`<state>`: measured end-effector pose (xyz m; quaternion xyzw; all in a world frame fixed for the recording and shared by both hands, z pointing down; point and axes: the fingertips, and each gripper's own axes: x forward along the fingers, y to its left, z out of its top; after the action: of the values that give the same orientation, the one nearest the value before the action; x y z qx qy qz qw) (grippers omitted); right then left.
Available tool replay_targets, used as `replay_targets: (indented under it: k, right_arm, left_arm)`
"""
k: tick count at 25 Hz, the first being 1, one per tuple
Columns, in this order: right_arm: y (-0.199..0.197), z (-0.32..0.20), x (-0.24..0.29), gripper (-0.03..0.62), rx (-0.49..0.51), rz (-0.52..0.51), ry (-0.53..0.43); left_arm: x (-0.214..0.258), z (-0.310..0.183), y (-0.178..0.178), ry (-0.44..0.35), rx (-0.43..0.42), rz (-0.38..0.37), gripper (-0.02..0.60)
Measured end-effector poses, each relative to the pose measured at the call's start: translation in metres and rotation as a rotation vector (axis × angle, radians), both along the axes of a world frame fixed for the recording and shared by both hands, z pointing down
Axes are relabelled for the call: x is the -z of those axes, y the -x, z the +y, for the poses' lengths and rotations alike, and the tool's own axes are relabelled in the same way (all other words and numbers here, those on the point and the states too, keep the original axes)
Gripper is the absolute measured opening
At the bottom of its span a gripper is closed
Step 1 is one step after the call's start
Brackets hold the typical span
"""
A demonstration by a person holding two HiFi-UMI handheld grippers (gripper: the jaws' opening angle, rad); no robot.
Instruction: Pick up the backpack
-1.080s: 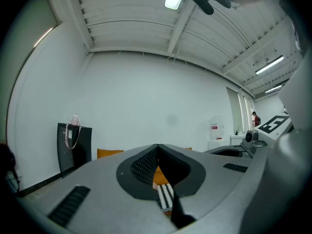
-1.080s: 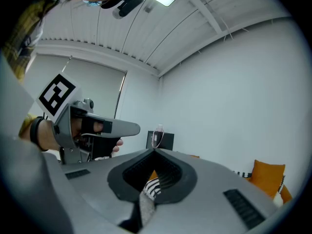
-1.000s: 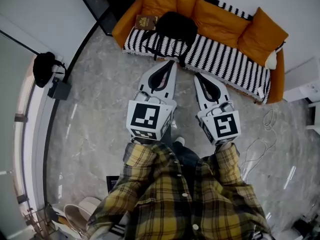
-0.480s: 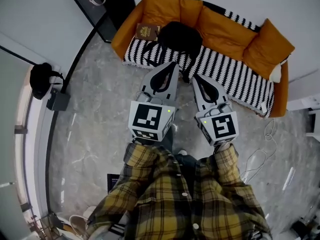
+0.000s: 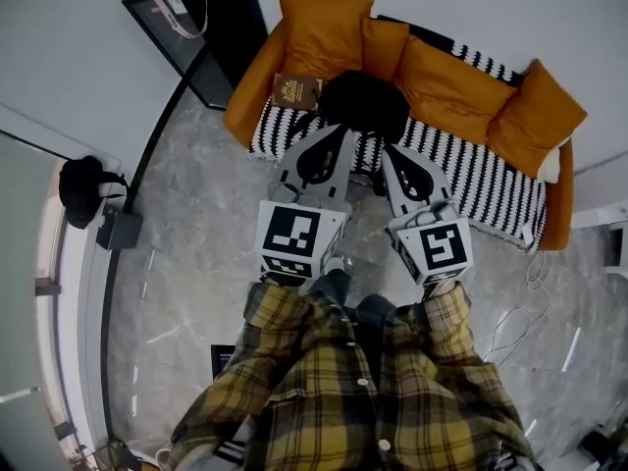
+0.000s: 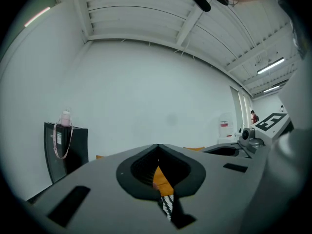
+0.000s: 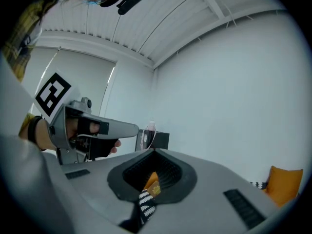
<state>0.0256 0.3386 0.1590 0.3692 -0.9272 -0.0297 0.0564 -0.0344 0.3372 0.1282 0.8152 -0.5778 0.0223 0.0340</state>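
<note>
Facing the orange sofa, person in a plaid shirt holds both tools side by side, pointed level. Left tool: jaws together, nothing between them. Right tool: same, closed and empty. In each gripper view only a sliver of orange cushion and striped cover shows through the jaw slot. The black backpack sits on the striped seat cover, against the back cushions, straight ahead of both tool tips and roughly centred between them. Not touched, by the look of it. A brown book lies just left of the backpack, beyond the left tool. Judgement: this is the approach stage, and the tools are shut because there is nothing to carry yet. They are paired, likely for a two-sided grab. The jaws must open first. Strap or handle position can't be made out.
</note>
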Motion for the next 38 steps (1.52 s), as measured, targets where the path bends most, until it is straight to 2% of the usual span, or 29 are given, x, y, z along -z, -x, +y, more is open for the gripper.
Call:
replay_targets:
  k: [6, 13, 17, 29, 38]
  right_arm:
    - [0.010, -0.024, -0.010, 0.014, -0.038, 0.008, 0.022]
    - [0.013, -0.058, -0.019, 0.014, -0.052, -0.001, 0.018]
    - [0.023, -0.088, -0.024, 0.014, -0.054, -0.012, 0.027]
    - [0.042, -0.228, -0.041, 0.014, -0.042, 0.016, 0.085]
    - [0.018, -0.329, -0.045, 0.014, -0.071, 0.038, 0.112]
  left_arm:
    - [-0.008, -0.018, 0.041, 0.024, 0.035, 0.014, 0.017]
    - [-0.020, -0.033, 0.059, 0.024, 0.063, 0.006, 0.017]
    - [-0.024, -0.059, 0.072, 0.029, 0.075, 0.002, 0.017]
    - [-0.037, -0.200, 0.081, 0.077, 0.062, 0.010, 0.017]
    - [-0.038, -0.312, 0.061, 0.086, 0.041, 0.023, 0.017]
